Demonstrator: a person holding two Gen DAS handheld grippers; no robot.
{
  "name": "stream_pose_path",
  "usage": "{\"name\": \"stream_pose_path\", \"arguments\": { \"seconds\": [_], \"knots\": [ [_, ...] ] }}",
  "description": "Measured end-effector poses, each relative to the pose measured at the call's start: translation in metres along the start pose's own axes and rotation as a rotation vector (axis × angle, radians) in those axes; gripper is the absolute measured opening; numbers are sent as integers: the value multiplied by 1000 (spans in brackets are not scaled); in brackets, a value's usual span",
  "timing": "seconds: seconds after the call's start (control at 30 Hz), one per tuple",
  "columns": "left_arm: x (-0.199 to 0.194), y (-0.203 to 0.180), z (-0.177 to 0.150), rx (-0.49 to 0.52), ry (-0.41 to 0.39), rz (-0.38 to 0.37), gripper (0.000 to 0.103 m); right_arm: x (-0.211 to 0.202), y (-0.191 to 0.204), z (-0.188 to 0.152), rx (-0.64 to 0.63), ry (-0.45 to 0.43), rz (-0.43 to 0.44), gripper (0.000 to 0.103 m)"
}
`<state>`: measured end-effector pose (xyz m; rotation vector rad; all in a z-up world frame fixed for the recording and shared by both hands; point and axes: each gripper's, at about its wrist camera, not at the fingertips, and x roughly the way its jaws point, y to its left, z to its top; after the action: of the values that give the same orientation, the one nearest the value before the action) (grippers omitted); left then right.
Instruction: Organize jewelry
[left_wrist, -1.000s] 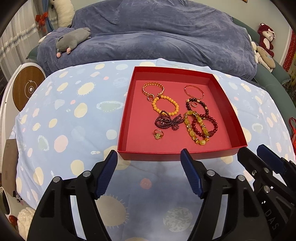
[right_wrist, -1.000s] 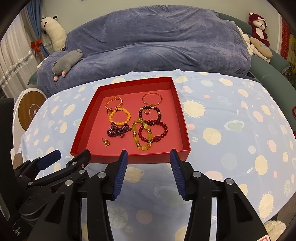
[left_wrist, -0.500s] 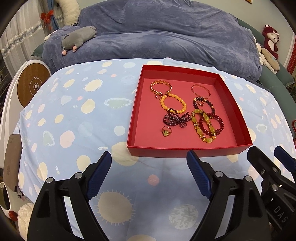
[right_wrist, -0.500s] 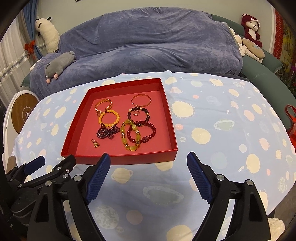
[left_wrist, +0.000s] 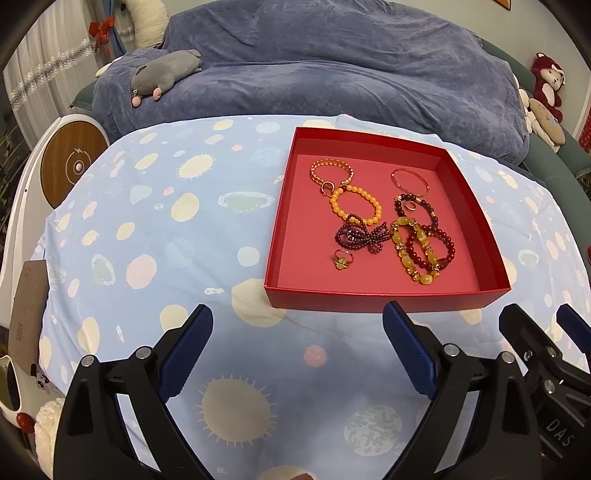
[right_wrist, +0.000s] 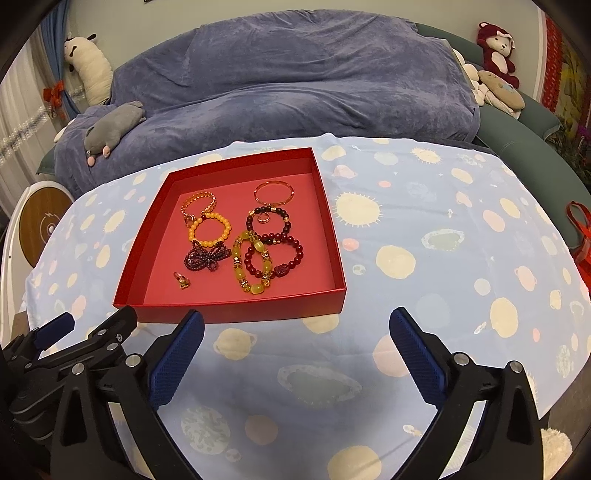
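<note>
A shallow red tray sits on the blue patterned tablecloth and holds several bracelets and rings. Among them are an orange bead bracelet, a dark red bow-shaped piece, a yellow and dark red bracelet pair, a gold bangle and a small gold ring. My left gripper hovers just in front of the tray, jaws opening, nothing between them. My right gripper hovers beside it, jaws opening and empty.
A sofa under a blue-grey cover runs behind the table, with a grey plush toy on it and a red plush toy at the far right. A white round device with a wooden disc stands at the left table edge.
Both grippers' jaws have spread much wider apart. Both views have drawn back slightly from the tray.
</note>
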<state>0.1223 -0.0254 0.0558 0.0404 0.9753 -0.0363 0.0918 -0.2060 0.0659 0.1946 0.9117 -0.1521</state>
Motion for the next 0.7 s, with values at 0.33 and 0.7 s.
{"name": "stream_pose_path", "arguments": {
  "seconds": [0.33, 0.7],
  "knots": [
    [1, 2, -2, -2, 0, 27, 90, 0, 1, -3, -7, 0, -6, 97],
    [3, 2, -2, 1, 8, 39, 93, 1, 1, -4, -7, 4, -10, 97]
  ]
}}
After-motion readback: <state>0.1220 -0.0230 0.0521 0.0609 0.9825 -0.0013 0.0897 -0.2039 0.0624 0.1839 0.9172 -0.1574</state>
